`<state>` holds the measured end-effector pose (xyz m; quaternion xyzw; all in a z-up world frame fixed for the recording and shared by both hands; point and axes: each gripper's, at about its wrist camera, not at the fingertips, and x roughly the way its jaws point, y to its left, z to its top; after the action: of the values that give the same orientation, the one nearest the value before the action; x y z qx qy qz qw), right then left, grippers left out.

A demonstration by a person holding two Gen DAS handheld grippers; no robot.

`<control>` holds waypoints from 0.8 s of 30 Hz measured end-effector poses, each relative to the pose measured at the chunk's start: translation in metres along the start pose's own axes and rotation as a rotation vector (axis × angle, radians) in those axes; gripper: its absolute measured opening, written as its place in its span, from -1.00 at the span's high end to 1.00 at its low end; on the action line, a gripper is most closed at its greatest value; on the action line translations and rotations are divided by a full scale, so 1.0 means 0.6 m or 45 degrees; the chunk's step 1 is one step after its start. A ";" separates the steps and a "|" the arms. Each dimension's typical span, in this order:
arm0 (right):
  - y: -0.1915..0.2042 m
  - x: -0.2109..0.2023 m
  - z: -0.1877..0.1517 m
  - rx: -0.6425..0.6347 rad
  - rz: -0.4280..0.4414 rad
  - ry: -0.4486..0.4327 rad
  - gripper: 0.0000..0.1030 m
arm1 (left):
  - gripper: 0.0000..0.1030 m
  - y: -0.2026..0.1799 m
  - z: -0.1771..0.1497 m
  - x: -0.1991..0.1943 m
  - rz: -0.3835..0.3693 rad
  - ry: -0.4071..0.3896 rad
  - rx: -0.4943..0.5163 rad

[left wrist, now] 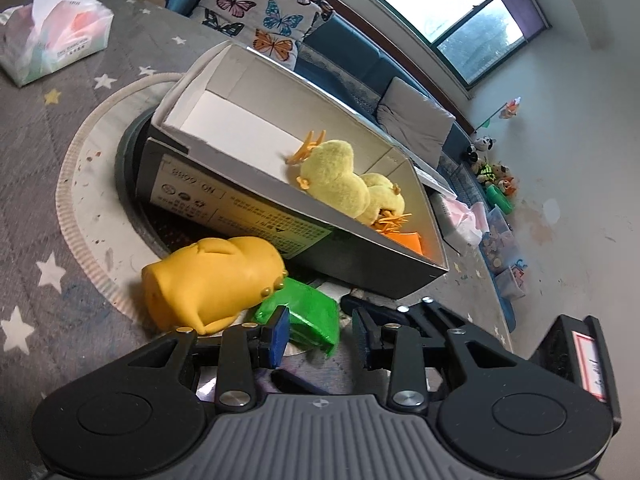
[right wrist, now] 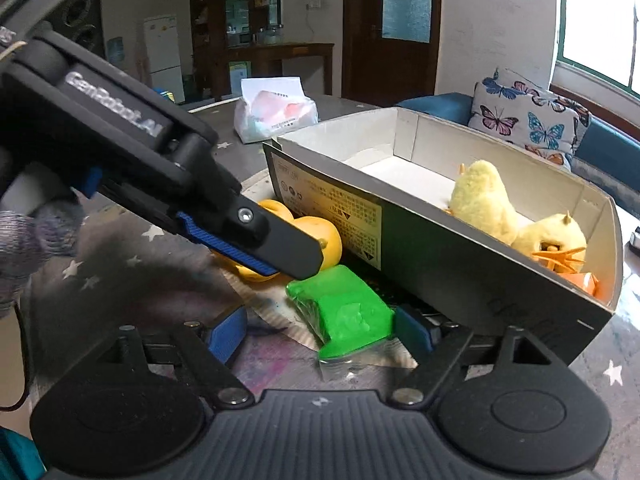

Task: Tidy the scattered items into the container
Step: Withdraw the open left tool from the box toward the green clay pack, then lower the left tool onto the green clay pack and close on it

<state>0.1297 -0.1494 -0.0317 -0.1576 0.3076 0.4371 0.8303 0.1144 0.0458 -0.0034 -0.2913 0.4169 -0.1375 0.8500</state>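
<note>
A grey cardboard box (left wrist: 224, 200) (right wrist: 420, 256) with a white inside stands on the table. It holds a yellow plush chick (left wrist: 340, 176) (right wrist: 484, 204) and an orange item (left wrist: 408, 240) (right wrist: 584, 282). A yellow-orange squishy toy (left wrist: 212, 276) (right wrist: 316, 240) lies outside, against the box's side. A green wrapped block (left wrist: 304, 316) (right wrist: 344, 312) lies beside it. My left gripper (left wrist: 320, 334) is open, with the green block between and just beyond its fingertips. My right gripper (right wrist: 320, 336) is open around the green block, its right pad close against it. The left gripper shows in the right wrist view (right wrist: 280, 248).
A tissue pack (left wrist: 52, 36) (right wrist: 276, 114) sits at the table's far side. The grey star-patterned cloth (left wrist: 36, 184) covers the table, with a round pale mat (left wrist: 92, 200) under the box. A sofa with a butterfly cushion (left wrist: 256, 12) (right wrist: 528, 120) stands behind.
</note>
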 end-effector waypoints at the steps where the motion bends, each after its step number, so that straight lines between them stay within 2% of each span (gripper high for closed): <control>1: -0.001 0.000 0.001 -0.001 -0.011 -0.007 -0.60 | 0.29 0.002 0.000 0.000 0.004 0.000 -0.004; 13: -0.010 0.029 0.013 0.042 0.002 0.011 -0.58 | 0.29 0.014 -0.005 0.003 0.019 0.009 -0.042; 19: 0.005 0.014 0.007 0.031 -0.007 0.027 -0.32 | 0.29 0.022 -0.011 0.006 0.006 0.021 -0.072; 24: 0.018 0.003 0.000 0.038 0.006 0.030 -0.27 | 0.29 0.028 -0.012 0.012 0.000 0.025 -0.110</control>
<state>0.1214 -0.1422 -0.0331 -0.1496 0.3244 0.4324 0.8279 0.1130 0.0529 -0.0217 -0.3265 0.4307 -0.1222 0.8325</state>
